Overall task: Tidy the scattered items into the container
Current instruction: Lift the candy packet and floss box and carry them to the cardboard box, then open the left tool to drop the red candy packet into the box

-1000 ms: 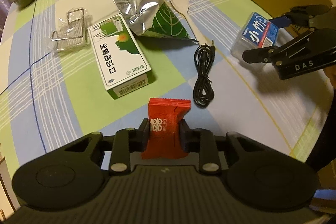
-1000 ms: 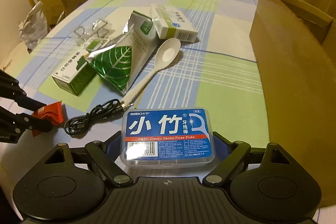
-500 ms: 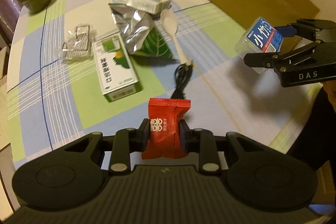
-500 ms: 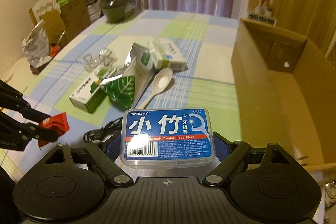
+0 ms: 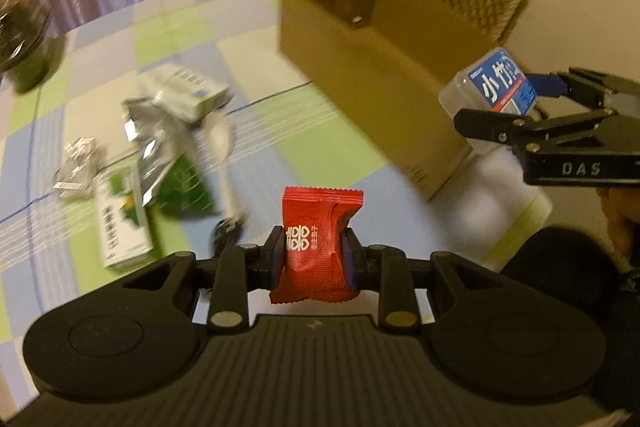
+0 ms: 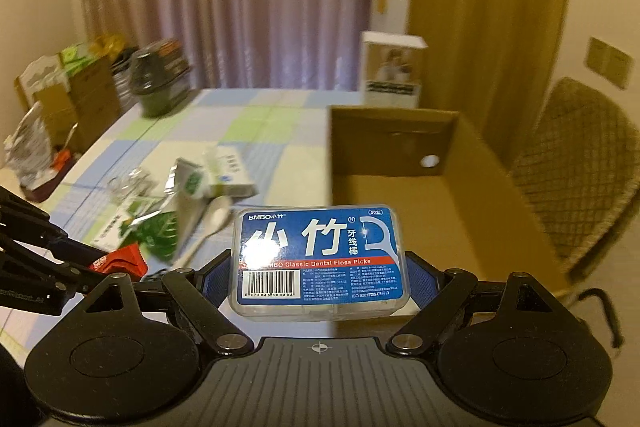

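My left gripper is shut on a red candy packet and holds it above the table. My right gripper is shut on a blue-labelled box of dental floss picks, also seen from the left wrist, raised near the front of the open cardboard box. On the table lie a green-and-white carton, a foil leaf-print pouch, a white spoon, another white carton, a metal clip in plastic and a black cable.
A dark bowl-shaped pot stands at the table's far end. A white carton stands behind the cardboard box. A wicker chair is right of the box. Boxes and bags sit to the left of the table.
Both grippers have risen and tilted up, each keeping its item. The cardboard box's inside now shows in the right wrist view, and the scattered items have dropped away below.
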`<state>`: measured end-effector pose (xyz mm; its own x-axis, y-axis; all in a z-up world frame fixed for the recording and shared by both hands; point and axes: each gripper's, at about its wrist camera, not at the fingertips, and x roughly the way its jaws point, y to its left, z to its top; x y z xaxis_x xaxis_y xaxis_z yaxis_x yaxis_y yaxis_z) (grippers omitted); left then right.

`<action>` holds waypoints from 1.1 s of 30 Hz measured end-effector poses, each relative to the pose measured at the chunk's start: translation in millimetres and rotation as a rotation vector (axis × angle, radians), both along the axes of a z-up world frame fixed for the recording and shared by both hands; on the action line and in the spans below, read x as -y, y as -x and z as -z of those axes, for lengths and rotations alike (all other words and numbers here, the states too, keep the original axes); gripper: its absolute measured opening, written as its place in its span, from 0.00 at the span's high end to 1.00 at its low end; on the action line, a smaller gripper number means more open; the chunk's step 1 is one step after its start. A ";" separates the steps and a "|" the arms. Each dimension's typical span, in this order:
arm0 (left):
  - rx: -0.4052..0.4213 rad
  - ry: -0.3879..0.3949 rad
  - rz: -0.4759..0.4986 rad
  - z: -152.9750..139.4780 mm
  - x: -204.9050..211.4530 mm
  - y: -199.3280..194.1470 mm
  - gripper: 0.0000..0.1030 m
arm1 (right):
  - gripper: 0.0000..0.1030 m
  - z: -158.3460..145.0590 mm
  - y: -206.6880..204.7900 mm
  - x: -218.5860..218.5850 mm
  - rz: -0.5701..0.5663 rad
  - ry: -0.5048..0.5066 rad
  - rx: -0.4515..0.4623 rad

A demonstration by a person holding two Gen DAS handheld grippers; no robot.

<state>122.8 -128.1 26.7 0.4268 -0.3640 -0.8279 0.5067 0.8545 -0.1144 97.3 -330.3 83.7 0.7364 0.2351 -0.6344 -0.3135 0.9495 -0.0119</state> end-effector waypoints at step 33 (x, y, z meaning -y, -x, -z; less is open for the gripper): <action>-0.017 0.160 0.100 -13.1 165.6 -84.7 0.76 | 0.15 3.3 -54.0 104.6 0.120 0.067 0.005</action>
<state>207.5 -293.7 39.8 0.3685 -0.5314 -0.7628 0.5849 0.7703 -0.2540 151.3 -434.9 80.4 0.7599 0.1026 -0.6419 -0.1976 0.9772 -0.0778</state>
